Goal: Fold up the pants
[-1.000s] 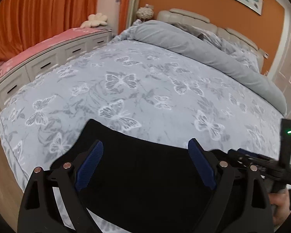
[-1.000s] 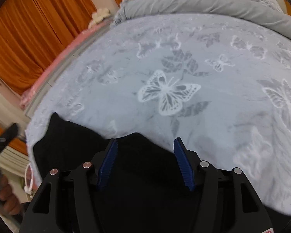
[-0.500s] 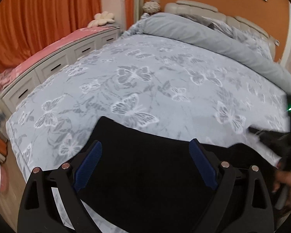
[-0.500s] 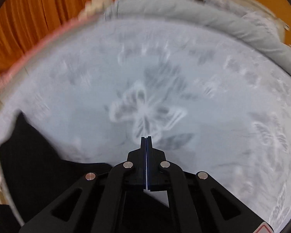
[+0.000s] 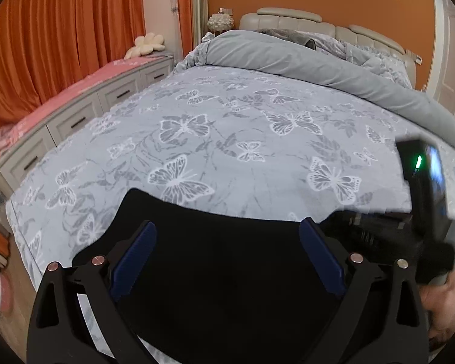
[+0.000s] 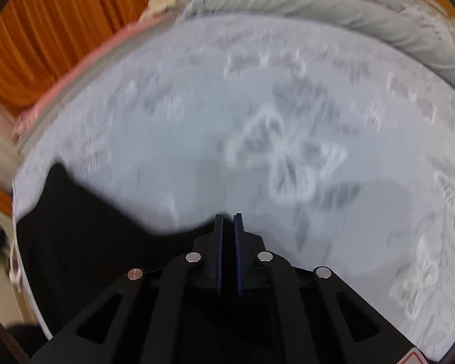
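Black pants (image 5: 227, 273) lie flat at the near edge of the butterfly-print bed (image 5: 242, 127). My left gripper (image 5: 227, 224) hovers over them, its jaws wide and still opening. The blue pads (image 5: 136, 251) stand apart over the cloth and press on nothing. In the blurred right wrist view my right gripper (image 6: 227, 217) is shut, and the pants' (image 6: 91, 236) far edge rises to a peak at its tips, pinched there. A hand (image 5: 443, 303) with that gripper's black frame shows at the right of the left wrist view.
A rolled grey duvet (image 5: 318, 60) and pillows lie at the head of the bed. White drawers with a pink top (image 5: 85, 103) run along the left side, before orange curtains (image 5: 60, 30). The bed's near left corner (image 5: 18, 212) drops to the floor.
My right gripper closed from half open, and its tips now sit at the pants' far edge. My left gripper slid along the bed and widened slightly. The right hand's frame came closer in the left view.
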